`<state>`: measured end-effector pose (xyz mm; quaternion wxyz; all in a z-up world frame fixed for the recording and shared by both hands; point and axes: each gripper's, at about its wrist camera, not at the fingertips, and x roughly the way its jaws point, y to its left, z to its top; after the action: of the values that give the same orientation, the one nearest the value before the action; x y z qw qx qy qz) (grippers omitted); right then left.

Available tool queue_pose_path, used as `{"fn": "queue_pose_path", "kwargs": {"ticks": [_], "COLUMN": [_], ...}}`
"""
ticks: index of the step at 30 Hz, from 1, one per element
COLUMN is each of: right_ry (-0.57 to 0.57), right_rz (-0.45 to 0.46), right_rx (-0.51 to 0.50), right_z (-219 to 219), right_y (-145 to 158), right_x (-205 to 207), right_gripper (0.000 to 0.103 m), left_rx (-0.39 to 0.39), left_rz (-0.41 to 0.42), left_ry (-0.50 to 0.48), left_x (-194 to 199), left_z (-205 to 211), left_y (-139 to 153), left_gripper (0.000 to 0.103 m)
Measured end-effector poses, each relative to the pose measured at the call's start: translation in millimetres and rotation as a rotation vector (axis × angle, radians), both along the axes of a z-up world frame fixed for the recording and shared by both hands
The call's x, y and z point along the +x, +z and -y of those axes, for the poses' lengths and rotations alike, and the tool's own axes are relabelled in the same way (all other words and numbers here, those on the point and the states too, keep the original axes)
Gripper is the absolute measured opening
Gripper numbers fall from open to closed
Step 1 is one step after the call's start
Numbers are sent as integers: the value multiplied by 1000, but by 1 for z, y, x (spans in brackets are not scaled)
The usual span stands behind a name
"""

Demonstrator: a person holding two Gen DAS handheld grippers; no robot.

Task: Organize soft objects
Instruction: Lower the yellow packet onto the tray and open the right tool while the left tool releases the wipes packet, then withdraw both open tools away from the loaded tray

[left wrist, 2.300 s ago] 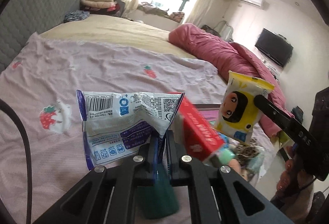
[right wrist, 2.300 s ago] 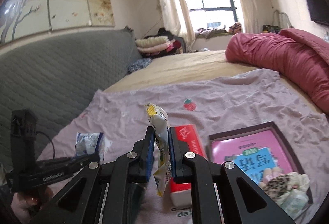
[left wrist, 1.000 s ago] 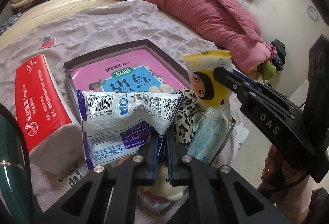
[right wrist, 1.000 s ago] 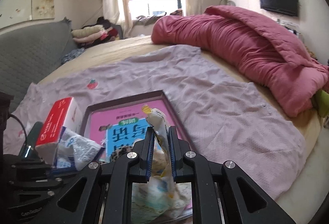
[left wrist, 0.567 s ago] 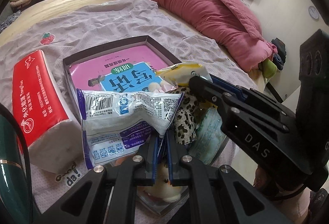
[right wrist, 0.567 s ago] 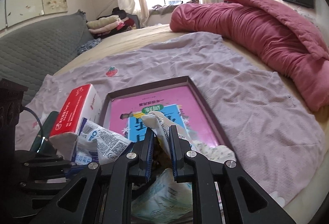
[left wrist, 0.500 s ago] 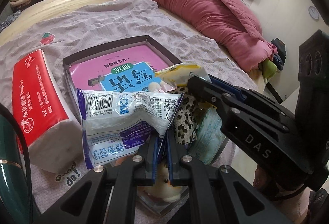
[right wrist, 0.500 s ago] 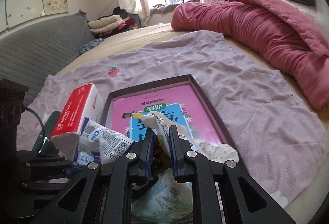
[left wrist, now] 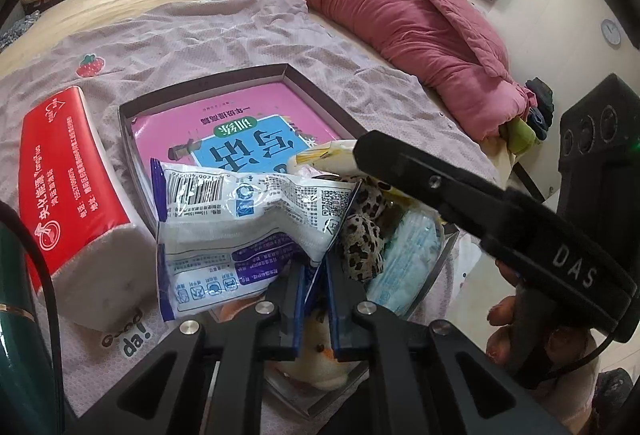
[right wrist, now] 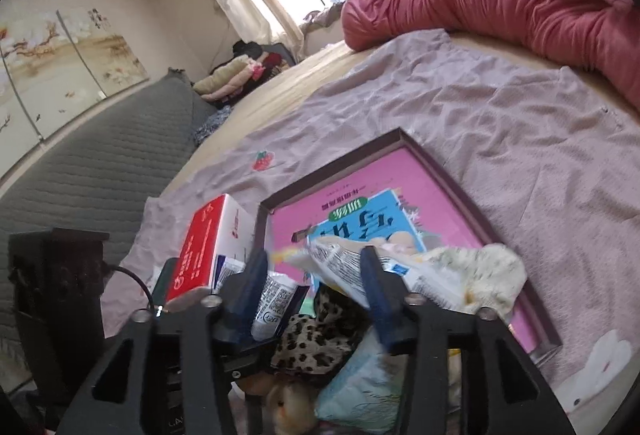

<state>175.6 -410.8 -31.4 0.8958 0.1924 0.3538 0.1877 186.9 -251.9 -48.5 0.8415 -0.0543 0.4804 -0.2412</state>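
The white and blue packet (left wrist: 244, 227) is pinched by its near right corner in the left claw (left wrist: 316, 287). The claw is closed tight on it. The packet hangs over the near left side of the box lid (left wrist: 208, 91), just above the things in it. Its left end sits close to the red tissue pack (left wrist: 68, 179), which lies on the bed sheet (left wrist: 192, 31) left of the box lid.

The yellow wipes pack (right wrist: 352, 259) lies on top of the pile in the box lid. It rests between the two fingers of the right claw (right wrist: 314, 287), but the fingers are spread wide and do not squeeze it. From the left camera only a yellow end of it shows under the black claw.

Under these packs sits a leopard spot cloth (left wrist: 362, 235). A light blue packet (left wrist: 404, 259) lies just right of it, at the near right of the box lid. A small yellow plush toy (left wrist: 316, 359) is at the near edge, below the left claw. A pale fluffy thing (right wrist: 488, 271) lies to the right of the wipes pack.

The bottom of the box lid shows a pink and blue book cover (left wrist: 240, 131).

Far off on the bed is a big pink quilt (left wrist: 380, 7). A strawberry patch (left wrist: 91, 65) is on the sheet, far left of the box lid. A dark green thing (left wrist: 12, 335) stands at the near left edge.
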Motion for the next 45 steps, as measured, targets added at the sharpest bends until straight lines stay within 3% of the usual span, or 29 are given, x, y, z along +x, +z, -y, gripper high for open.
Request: {"fn": "queue_pose_path", "kwargs": {"ticks": [3,6,8,10,12,16,23,27,33,38,45], "right_ry": [-3,-33,-62,-99,-128,-172,-229,-251,-248,-289,-290], "right_rz": [18,61,94,114,123,133,166,177,151,84,85], "right_rx": [-26,-26,-7,28,53,51,-6,-83,-214,-232,-285], "right_z": [-4,0,7,17,25,32,29,15,-13,-27,-45], "right_y": [3,13,20,27,32,42,62,75,84,81,85], "right_x": [-2,-7,-11,-15,-18,-26,-50,-70,-94,-114,-144], "right_gripper": [53,61,63,67,68,69,73,73,73,74,74], "left_rx": [-3,-24,-43,-40,-36,-30,-28,-22,-18,-1,37], "left_rz": [-2,-10,-22,-29,-26,-11,26,58,91,128,128], "left_ry": [-3,2,7,18,23,22,44,69,109,125,183], "left_x": [-1,-1,0,0,-2,-9,-24,-36,-59,-78,-103], "left_z": [0,-2,-5,-8,-10,-12,-23,-31,-44,-53,-75], "left_y": [0,0,0,1,3,9,27,41,62,79,87], "left_gripper": [11,13,19,36,45,52,54,61,62,62,62]}}
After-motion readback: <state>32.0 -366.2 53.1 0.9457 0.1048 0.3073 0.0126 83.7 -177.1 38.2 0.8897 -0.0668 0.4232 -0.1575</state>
